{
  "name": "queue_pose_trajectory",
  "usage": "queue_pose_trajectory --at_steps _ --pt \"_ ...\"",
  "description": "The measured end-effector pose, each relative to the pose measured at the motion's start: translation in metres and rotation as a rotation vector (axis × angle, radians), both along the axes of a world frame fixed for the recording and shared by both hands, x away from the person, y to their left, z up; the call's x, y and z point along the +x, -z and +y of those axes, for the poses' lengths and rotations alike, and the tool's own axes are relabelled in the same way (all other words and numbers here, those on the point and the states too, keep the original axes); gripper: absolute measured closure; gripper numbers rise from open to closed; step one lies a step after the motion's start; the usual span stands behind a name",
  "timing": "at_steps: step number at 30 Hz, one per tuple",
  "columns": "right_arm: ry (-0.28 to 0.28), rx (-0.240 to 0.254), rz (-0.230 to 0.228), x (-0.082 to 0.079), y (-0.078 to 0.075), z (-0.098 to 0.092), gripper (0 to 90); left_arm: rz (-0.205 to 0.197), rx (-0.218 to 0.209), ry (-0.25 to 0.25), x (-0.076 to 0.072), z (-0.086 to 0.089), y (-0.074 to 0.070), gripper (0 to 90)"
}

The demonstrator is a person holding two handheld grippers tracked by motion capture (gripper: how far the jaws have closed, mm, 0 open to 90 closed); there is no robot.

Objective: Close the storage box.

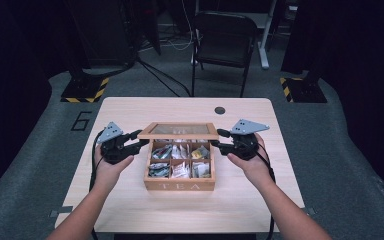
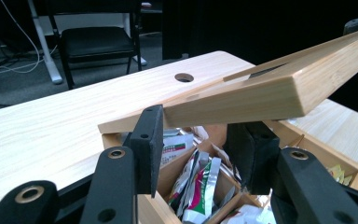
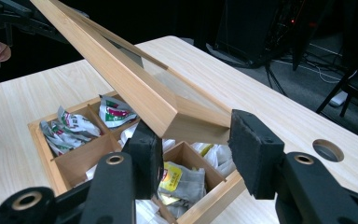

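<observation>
A slanted pale wooden box lid [image 2: 261,93] hangs above the left gripper [image 2: 200,149], whose black jaws straddle crumpled foil tea sachets [image 2: 198,186] in the open wooden box [image 2: 326,154].

A recording lab: black curtains [image 1: 10,60], hazard-taped stand bases [image 1: 86,90] and floor cables [image 1: 165,80] (studio-like).

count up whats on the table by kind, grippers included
wooden tea box: 1
hinged lid, raised partway: 1
box compartments with tea bags: 6
hand-held grippers, left gripper and right gripper: 2
total: 10
</observation>
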State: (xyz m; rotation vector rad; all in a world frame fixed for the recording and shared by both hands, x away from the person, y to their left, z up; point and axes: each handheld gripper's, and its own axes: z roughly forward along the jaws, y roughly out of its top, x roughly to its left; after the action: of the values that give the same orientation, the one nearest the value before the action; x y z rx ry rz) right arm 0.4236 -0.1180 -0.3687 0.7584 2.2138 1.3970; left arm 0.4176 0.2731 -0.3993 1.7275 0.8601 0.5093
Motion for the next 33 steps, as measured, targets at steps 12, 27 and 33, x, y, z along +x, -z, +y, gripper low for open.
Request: queue_pose_trajectory --at_steps 12,27,33 --pt "0.009 -0.006 -0.006 -0.01 0.012 0.0 53.6 -0.015 0.008 0.01 -0.015 0.0 0.005 55.6" --pt "0.007 -0.019 -0.008 -0.02 0.028 0.0 51.9 -0.025 0.033 0.024 -0.032 0.001 0.014 55.5" --pt "0.013 -0.017 -0.002 -0.024 0.035 0.0 51.4 -0.019 0.026 0.024 -0.036 0.001 0.022 55.4"
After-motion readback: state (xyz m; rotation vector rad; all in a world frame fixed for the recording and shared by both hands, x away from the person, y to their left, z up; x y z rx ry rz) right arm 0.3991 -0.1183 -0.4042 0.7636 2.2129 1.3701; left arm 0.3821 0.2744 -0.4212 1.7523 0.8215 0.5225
